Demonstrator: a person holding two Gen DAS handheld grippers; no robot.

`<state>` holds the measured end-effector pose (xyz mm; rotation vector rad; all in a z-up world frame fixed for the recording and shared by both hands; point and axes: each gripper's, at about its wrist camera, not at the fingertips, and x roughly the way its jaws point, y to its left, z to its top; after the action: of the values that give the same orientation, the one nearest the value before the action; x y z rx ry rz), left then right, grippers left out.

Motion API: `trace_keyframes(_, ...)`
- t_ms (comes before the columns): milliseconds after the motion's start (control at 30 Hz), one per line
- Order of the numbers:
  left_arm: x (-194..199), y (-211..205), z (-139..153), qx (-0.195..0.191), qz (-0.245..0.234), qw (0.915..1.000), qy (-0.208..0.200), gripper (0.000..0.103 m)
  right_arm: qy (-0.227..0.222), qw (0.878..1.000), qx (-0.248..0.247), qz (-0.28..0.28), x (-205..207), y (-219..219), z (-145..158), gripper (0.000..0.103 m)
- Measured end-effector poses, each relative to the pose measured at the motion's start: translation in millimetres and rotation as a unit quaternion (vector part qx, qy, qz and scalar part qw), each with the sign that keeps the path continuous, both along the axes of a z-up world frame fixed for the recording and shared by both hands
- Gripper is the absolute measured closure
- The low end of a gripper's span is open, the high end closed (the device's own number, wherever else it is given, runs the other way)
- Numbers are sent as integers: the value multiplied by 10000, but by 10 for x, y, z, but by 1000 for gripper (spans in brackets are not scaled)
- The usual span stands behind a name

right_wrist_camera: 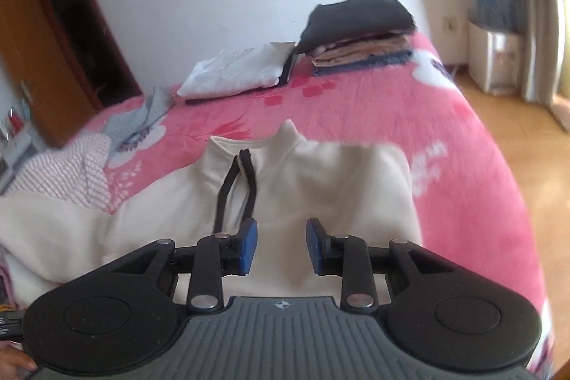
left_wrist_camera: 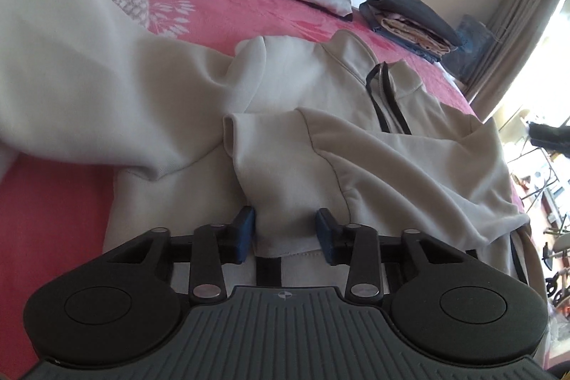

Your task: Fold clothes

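1. Sweatshirt (left_wrist_camera: 320,138), cream and soft like fleece, lies spread over the pink blanket (left_wrist_camera: 228,13) on the bed, with its stand-up collar pointing toward the far wall.
2. Left gripper (left_wrist_camera: 286,230) has its blue pads apart, and a fold of the sweatshirt's hem sits between them; I cannot tell whether the pads press the cloth or only flank it.
3. Right gripper (right_wrist_camera: 281,246) stands open above the sweatshirt's chest, its blue pads clear of the fabric and nothing held between them.
4. Both tools share the same build: ribbed grey body, matte black rounded arms, silver pivot pins, and a small round crosshair mark at the centre. No readable writing shows on them.
5. Just beyond the right gripper, a short zipper (right_wrist_camera: 237,187) edged in black tape runs down from the collar and lies parted.
6. A sleeve (left_wrist_camera: 71,70) bulges in thick, smooth folds on the left side of the left wrist view.
7. A pink-and-white knit cloth (right_wrist_camera: 67,173) with a fine woven pattern lies beside the sweatshirt.
8. Farther back, a folded white garment (right_wrist_camera: 238,70) rests next to a neat stack of clothes (right_wrist_camera: 359,31), dark on top, tan and blue beneath.
9. The blanket looks plush and carries white and darker pink flower shapes.
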<state>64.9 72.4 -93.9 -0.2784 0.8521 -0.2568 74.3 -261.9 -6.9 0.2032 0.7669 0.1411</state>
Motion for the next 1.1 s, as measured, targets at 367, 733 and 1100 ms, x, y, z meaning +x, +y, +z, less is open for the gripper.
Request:
trace_keyframes(367,2,-49,-45,237,-273,9993,-26,63,970,9110,-2191,3356,1018,788,-628,66)
trace_keyframes(733,-57,-29,-93,308,-465,9982,-228,74,1381,8425,-2583,4521,1130,1194,-894,67)
trace_keyframes(1100,-53,46,-22,18,-295,9996,21,95,265,8700,-2999,3904,850,1168,-636,102)
